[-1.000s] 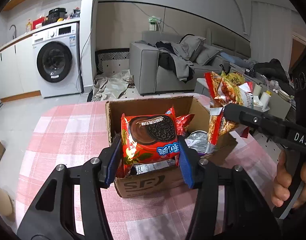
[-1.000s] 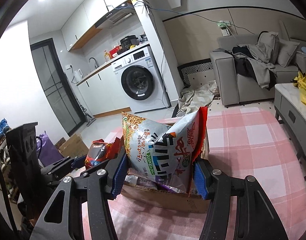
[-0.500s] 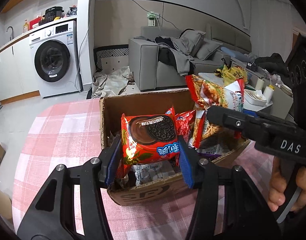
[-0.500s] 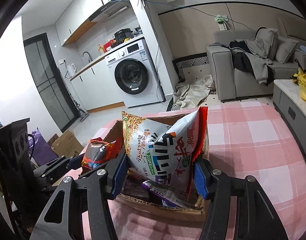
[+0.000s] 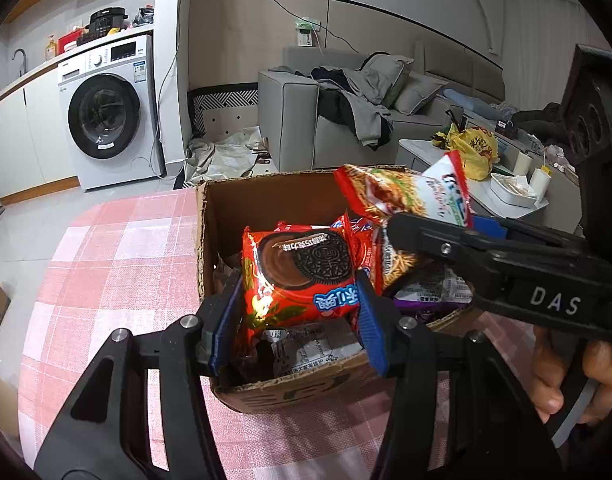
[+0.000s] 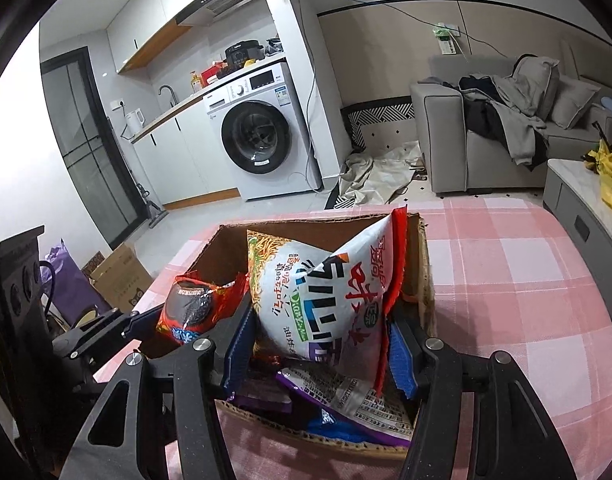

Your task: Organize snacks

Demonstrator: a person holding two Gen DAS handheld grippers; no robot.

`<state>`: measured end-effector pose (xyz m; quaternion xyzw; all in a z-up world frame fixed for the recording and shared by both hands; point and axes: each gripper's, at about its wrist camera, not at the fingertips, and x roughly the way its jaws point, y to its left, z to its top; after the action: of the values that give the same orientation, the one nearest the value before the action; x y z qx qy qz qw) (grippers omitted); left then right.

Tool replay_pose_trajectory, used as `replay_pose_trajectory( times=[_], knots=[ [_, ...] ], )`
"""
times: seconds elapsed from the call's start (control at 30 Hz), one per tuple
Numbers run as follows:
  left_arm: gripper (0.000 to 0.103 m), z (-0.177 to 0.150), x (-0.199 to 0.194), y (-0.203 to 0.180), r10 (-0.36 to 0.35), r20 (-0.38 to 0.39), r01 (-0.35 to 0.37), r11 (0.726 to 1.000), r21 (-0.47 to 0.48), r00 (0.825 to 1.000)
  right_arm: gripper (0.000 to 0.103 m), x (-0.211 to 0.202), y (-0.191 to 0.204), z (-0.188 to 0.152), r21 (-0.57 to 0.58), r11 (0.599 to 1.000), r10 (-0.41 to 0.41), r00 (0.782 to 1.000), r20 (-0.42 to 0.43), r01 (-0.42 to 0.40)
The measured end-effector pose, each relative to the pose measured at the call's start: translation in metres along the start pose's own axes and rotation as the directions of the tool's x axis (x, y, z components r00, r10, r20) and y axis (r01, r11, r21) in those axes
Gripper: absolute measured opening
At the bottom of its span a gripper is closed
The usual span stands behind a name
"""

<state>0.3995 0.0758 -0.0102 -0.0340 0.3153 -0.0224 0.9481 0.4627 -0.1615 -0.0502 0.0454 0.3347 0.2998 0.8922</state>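
An open cardboard box [image 5: 266,200] stands on the pink checked tablecloth [image 5: 118,264] and holds several snack packets. My left gripper [image 5: 298,300] is shut on a red Oreo packet [image 5: 298,276] and holds it over the box's near left part. My right gripper [image 6: 321,340] is shut on a white and red noodle snack bag [image 6: 325,292] held upright over the box [image 6: 419,252]. In the left wrist view the right gripper [image 5: 437,236] reaches in from the right with the noodle bag [image 5: 405,196]. The Oreo packet [image 6: 198,308] shows at left in the right wrist view.
Purple and silver packets [image 6: 345,400] lie in the box bottom. A grey sofa [image 5: 306,132] and a washing machine [image 5: 106,112] stand beyond the table. A low side table with a yellow bag [image 5: 473,148] is at right. A cardboard carton [image 6: 118,276] sits on the floor.
Both grippers moved forward and down over the box with their packets. The noodle bag now hangs inside the box's right side; the Oreo packet sits lower at the near left.
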Motion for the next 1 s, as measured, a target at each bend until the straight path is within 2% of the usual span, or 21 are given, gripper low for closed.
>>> replay_pose_trajectory(
  times=[0.2,0.27,0.33,0.37,0.43,0.5,0.53,0.63,0.7,0.83,1.0],
  knots=[
    [0.05,-0.001,0.001,0.001,-0.012,-0.003,0.012,1.0,-0.002,1.0,0.064,-0.002,-0.007,0.002,-0.008,1.0,0.017,1.0,-0.026,-0.018],
    [0.05,-0.002,0.0,0.002,-0.018,0.003,0.018,1.0,-0.007,1.0,0.069,-0.008,-0.008,0.002,-0.016,1.0,0.02,1.0,-0.012,-0.02],
    [0.052,-0.005,-0.005,0.001,-0.016,0.003,0.016,1.0,-0.006,1.0,0.084,-0.015,-0.009,0.002,-0.024,0.999,0.024,1.0,0.006,-0.024],
    [0.054,-0.005,-0.007,0.001,-0.017,0.006,0.017,1.0,-0.004,1.0,0.086,-0.02,-0.01,0.003,-0.029,0.999,0.02,1.0,0.02,-0.019],
    [0.061,-0.007,-0.014,0.004,-0.027,0.015,0.027,1.0,-0.008,1.0,0.09,-0.031,-0.013,0.002,-0.032,0.999,0.019,0.999,0.04,-0.018],
    [0.08,-0.009,-0.023,0.003,-0.037,0.022,0.037,0.999,-0.011,0.999,0.098,-0.039,-0.017,0.001,-0.027,0.999,0.028,0.999,0.043,-0.027],
    [0.084,-0.009,-0.027,0.004,-0.04,0.033,0.041,0.999,-0.012,0.999,0.1,-0.043,-0.019,0.0,-0.028,0.999,0.034,0.998,0.047,-0.033],
    [0.089,-0.012,-0.043,0.003,-0.033,0.049,0.034,0.999,-0.015,0.998,0.102,-0.057,-0.022,-0.003,-0.034,0.999,0.034,0.997,0.065,-0.032],
    [0.101,-0.016,-0.055,0.004,-0.055,0.061,0.056,0.998,-0.018,0.997,0.102,-0.065,-0.023,-0.006,-0.03,0.999,0.032,0.997,0.075,-0.03],
    [0.102,-0.025,-0.084,0.001,-0.074,0.098,0.076,0.997,-0.014,0.992,0.103,-0.08,-0.023,-0.014,-0.031,0.999,0.042,0.994,0.096,-0.039],
    [0.102,-0.041,-0.112,0.001,-0.028,0.118,0.029,1.0,-0.011,0.993,0.103,-0.098,-0.016,-0.027,-0.039,0.997,0.065,0.99,0.127,-0.06]
  ],
)
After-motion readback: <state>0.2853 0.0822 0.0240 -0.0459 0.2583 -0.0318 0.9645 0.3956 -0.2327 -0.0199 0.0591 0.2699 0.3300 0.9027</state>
